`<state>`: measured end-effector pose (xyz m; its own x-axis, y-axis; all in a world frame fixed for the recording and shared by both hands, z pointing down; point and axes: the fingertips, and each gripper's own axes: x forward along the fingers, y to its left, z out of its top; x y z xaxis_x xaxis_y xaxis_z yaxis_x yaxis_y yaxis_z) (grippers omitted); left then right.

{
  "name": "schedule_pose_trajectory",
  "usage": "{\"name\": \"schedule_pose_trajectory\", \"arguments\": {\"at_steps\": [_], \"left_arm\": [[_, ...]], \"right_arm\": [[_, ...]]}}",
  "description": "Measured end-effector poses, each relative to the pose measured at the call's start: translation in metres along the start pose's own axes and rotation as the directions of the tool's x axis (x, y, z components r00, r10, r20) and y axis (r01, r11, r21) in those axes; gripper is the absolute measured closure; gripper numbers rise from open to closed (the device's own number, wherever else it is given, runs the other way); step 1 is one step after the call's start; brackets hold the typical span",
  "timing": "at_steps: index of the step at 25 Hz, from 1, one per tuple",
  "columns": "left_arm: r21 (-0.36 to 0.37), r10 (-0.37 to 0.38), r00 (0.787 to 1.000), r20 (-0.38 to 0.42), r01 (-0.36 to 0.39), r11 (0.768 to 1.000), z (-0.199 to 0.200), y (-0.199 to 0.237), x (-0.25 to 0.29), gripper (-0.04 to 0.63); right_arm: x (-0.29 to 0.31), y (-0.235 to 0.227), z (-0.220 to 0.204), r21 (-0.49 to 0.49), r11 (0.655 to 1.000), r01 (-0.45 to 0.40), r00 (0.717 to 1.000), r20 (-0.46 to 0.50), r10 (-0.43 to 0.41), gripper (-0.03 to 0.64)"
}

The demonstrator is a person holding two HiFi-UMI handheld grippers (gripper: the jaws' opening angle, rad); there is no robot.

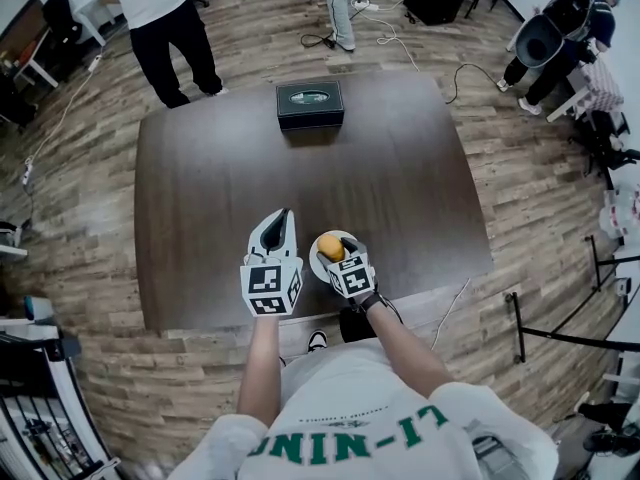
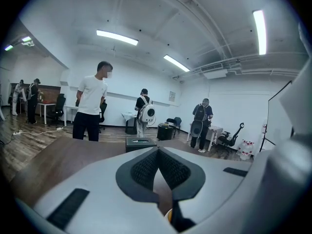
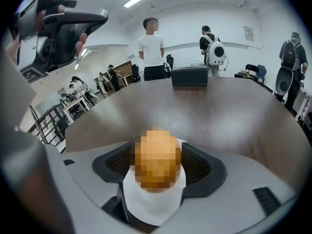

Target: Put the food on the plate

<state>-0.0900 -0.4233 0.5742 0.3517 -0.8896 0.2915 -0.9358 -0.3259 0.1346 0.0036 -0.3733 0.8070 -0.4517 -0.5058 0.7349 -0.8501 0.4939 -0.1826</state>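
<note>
A round orange-brown piece of food (image 1: 330, 247) sits between the pads of my right gripper (image 1: 337, 253), which is shut on it. In the right gripper view the food (image 3: 157, 162) fills the gap between both dark pads, directly over a small white plate (image 3: 151, 206). The plate (image 1: 316, 264) lies on the dark wooden table (image 1: 220, 168) near its front edge. My left gripper (image 1: 284, 214) hovers just left of the plate, shut and empty. Its pads (image 2: 146, 167) meet at the tip in the left gripper view.
A black box (image 1: 310, 103) stands at the table's far edge, also visible ahead as the box (image 3: 189, 75). Several people stand beyond the table. Cables trail over the wooden floor (image 1: 400, 38) behind it.
</note>
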Motion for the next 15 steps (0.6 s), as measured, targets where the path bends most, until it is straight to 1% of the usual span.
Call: {"name": "schedule_pose_trajectory", "arguments": {"at_steps": [4,7,9,15], "left_arm": [[0.005,-0.003,1.0,-0.011,0.003,1.0,-0.003,-0.001,-0.002,0.584],[0.005,-0.007,1.0,-0.024,0.007,1.0,-0.009,-0.002,-0.003,0.584],[0.006,-0.009,1.0,-0.03,0.01,1.0,-0.011,-0.002,-0.004,0.584],[0.007,-0.009,0.999,-0.039,0.009,1.0,-0.013,-0.001,-0.006,0.584]], "right_arm": [[-0.001,0.001,-0.001,0.002,1.0,0.013,1.0,-0.005,-0.013,0.298],[-0.002,0.003,-0.001,0.02,1.0,0.0,1.0,-0.01,0.0,0.295],[-0.004,0.004,0.001,0.024,1.0,-0.007,1.0,0.001,0.007,0.267],[-0.019,-0.001,0.015,0.038,0.999,0.005,0.999,0.051,-0.006,0.261]]}}
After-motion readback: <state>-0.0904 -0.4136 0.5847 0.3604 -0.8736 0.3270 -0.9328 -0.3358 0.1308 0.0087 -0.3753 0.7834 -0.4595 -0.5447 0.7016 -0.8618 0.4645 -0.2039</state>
